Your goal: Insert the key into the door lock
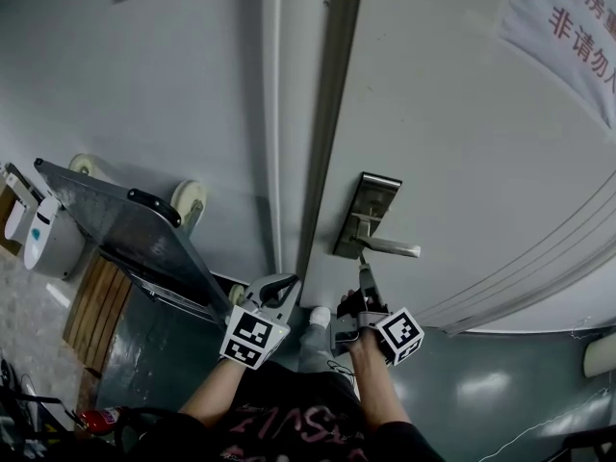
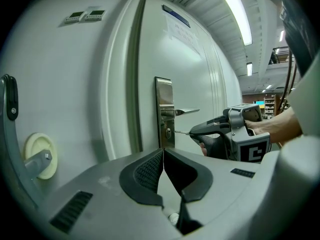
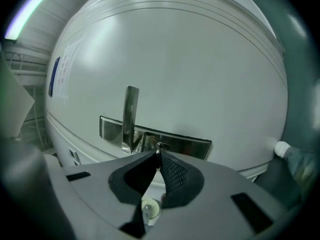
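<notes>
A steel lock plate [image 1: 366,215] with a lever handle [image 1: 393,248] is fixed to the white door [image 1: 452,142]. My right gripper [image 1: 366,269] is shut on a thin metal key [image 2: 183,132], whose tip meets the keyhole [image 2: 168,132] below the handle. In the right gripper view the key [image 3: 158,150] pokes out between the closed pads toward the lock plate [image 3: 155,140]. My left gripper [image 1: 279,285] hangs to the left of it, near the door frame. Its pads meet at the tips with nothing between them [image 2: 163,151].
A folded platform trolley [image 1: 135,234] with pale wheels leans on the wall at the left. A wooden pallet [image 1: 91,311] sits below it. A printed notice [image 1: 568,27] hangs on the door's upper right. The door frame [image 1: 327,114] runs vertically between wall and door.
</notes>
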`<state>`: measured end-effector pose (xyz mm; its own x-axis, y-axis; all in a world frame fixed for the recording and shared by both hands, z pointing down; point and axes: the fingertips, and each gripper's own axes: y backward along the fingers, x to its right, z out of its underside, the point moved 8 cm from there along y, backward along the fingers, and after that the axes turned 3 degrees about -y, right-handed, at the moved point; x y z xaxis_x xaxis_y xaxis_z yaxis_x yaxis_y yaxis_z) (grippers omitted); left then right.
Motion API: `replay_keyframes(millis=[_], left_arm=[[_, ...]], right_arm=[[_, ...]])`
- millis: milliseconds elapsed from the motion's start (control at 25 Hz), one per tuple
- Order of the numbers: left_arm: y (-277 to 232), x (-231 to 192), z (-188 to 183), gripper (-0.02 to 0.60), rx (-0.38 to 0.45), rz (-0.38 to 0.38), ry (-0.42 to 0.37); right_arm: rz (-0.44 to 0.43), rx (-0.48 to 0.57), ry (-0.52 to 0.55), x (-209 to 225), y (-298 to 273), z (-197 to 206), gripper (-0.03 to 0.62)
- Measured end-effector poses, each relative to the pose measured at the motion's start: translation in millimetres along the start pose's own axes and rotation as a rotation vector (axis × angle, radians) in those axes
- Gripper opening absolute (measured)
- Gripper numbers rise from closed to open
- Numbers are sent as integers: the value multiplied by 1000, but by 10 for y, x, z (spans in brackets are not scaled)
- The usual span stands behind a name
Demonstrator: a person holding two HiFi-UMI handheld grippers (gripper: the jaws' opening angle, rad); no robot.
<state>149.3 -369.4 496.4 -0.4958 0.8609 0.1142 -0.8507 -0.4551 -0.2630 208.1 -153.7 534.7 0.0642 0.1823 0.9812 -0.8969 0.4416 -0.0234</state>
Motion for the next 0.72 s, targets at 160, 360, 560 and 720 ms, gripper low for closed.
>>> replay_keyframes(millis=[160, 360, 560, 720], left_arm=[[27, -49, 12, 17, -11, -10, 5], [30, -123, 11, 17, -19, -21, 4], [32, -179, 12, 17, -24, -23, 3], [1, -187, 14, 17, -28, -14, 0]], right_arm=[[1, 4, -52, 48, -53, 17, 80], [-8, 8, -70, 47, -143, 25, 80], [-1, 25, -101, 25, -190, 30, 80], [0, 32, -88, 21, -211, 32, 80]])
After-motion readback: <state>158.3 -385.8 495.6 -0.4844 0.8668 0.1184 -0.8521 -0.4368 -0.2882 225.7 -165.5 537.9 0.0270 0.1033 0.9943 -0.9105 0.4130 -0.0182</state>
